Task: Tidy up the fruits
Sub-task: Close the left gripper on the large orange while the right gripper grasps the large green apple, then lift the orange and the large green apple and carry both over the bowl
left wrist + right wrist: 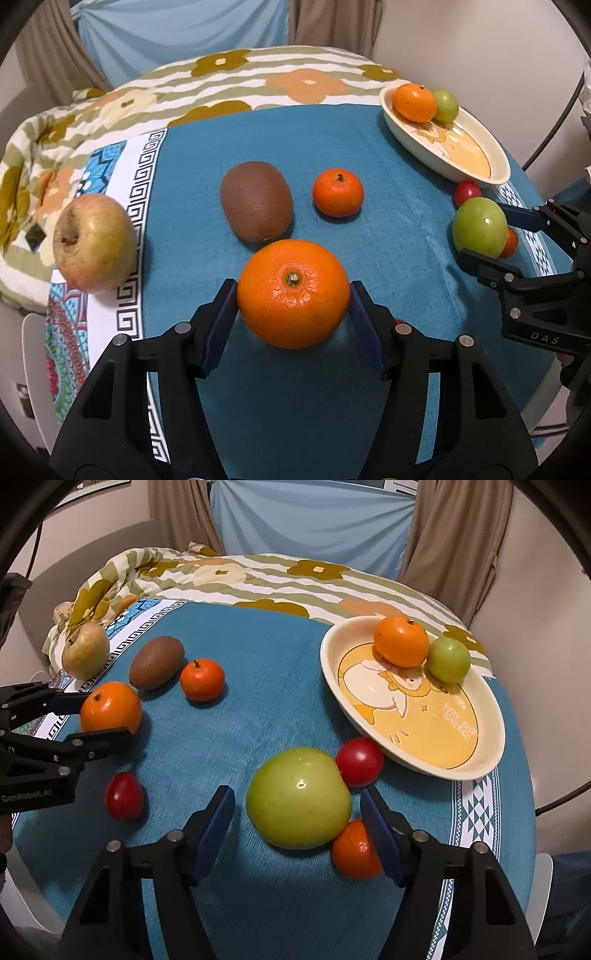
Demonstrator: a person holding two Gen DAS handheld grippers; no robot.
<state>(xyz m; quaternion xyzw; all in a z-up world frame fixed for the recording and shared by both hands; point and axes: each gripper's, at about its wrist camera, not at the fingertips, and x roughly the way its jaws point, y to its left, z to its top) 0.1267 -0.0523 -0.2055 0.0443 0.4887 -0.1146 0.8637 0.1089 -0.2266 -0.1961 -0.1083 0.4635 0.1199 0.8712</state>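
We see the large orange (293,293) near the surface's (369,155) 6 o'clock edge, pinched between our left claw's (293,306) pads. At 3 o'clock our right claw (297,812) straddles the green apple (298,798), jaws apart, below the plate (495,709).

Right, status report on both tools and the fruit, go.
Left tool shut on big orange. Right tool open around green apple, pads not touching. Small orange and red fruit crowd that apple. Dish holds two fruits.
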